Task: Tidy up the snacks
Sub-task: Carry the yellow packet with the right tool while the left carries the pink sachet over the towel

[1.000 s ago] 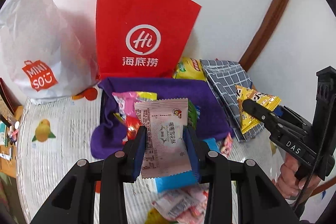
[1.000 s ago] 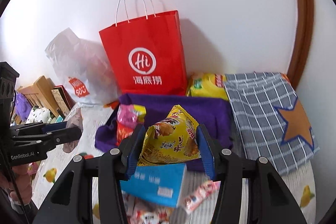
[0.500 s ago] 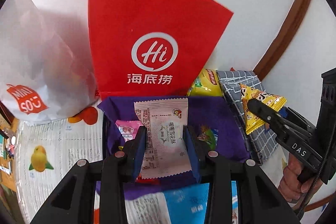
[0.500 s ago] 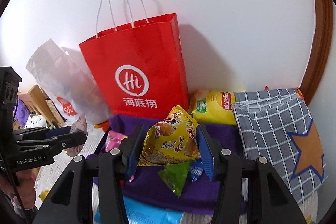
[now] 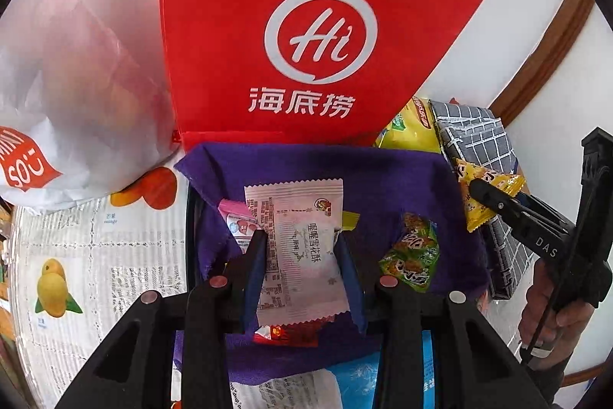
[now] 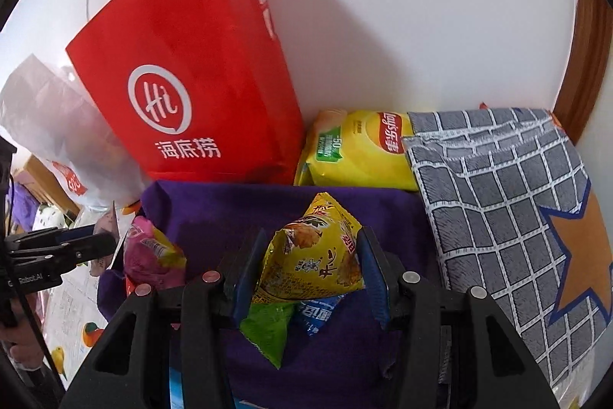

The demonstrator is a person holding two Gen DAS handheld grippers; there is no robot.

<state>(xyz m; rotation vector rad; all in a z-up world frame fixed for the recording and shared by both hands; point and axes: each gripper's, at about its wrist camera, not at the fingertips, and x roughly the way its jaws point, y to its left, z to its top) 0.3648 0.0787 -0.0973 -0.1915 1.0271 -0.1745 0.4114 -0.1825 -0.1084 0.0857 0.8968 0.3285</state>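
Left gripper [image 5: 300, 267] fingers clamp a pale pink snack packet [image 5: 297, 248]; right gripper [image 6: 308, 273] fingers clamp a yellow triangular snack bag [image 6: 314, 259]. Both hover above the purple-lined box [image 6: 230, 206].

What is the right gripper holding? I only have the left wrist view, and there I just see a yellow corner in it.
Observer: The right gripper is shut on a yellow snack packet, puffed and roughly pyramid shaped.
Operator: What lies under it?
Observer: A green packet and a blue packet, both lying in the purple bin.
Operator: What is behind the bin on that side?
Observer: A yellow chip bag leans at the wall, between the red paper bag and a grey checked cloth with an orange star.
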